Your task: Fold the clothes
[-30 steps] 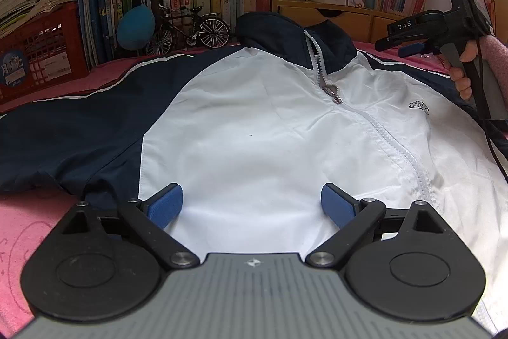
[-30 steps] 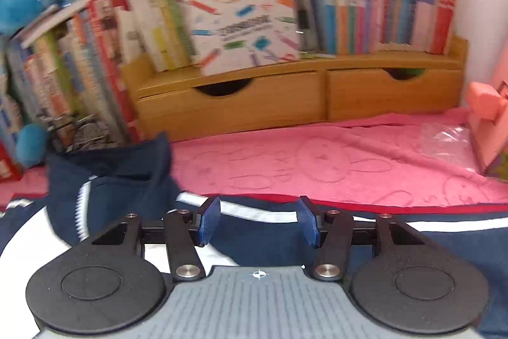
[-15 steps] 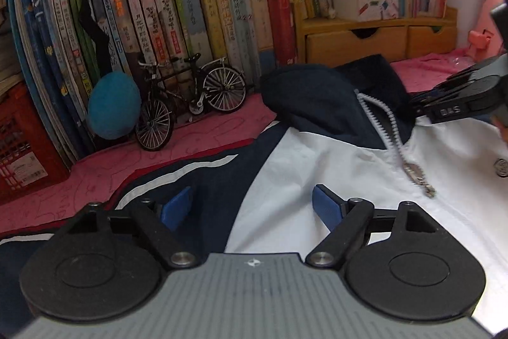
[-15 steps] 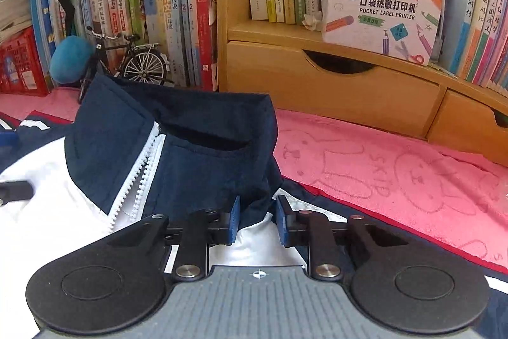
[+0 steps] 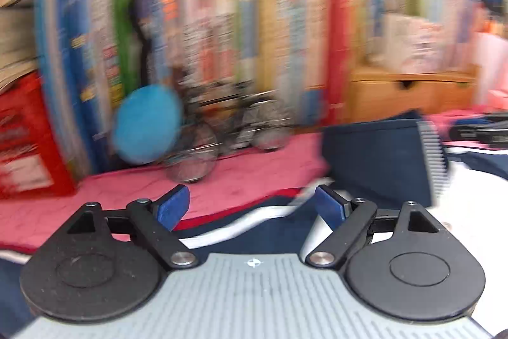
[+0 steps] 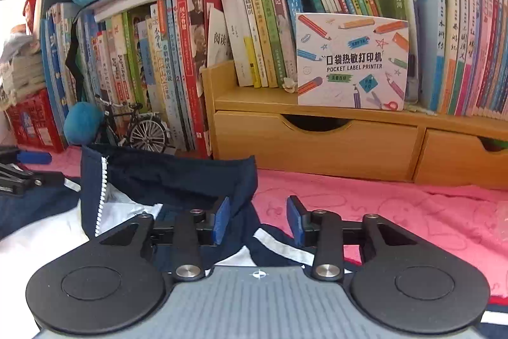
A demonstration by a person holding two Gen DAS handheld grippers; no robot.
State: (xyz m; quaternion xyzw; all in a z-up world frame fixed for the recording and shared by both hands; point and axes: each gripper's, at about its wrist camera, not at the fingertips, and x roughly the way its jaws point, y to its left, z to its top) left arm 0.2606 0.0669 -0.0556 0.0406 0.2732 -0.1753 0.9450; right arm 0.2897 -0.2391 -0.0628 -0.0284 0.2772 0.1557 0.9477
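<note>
The jacket (image 6: pixel 133 189) is lying zipped and face up on the pink towel (image 6: pixel 381 205) covering the tabletop, its navy collar (image 6: pixel 177 173) standing just in front of the books (image 6: pixel 177 59) and the toy bike (image 6: pixel 139 129). Half a second ago your right tongs (image 6: pixel 255 220) were nearly pinched at the collar's edge; now they are spreading apart, released and grasping nothing, sitting over the shoulder seam beside the collar. Your left tongs (image 5: pixel 250 207) are swinging fast, so that view is blurring, and they are now reaching the opposite shoulder, over the white piping (image 5: pixel 241 227) where a second ago they were hovering over the white chest. They too are gaping wide with no cloth between them. You are lining up both shoulders, it seems, so the first fold is not yet starting; nothing is gripped.
</note>
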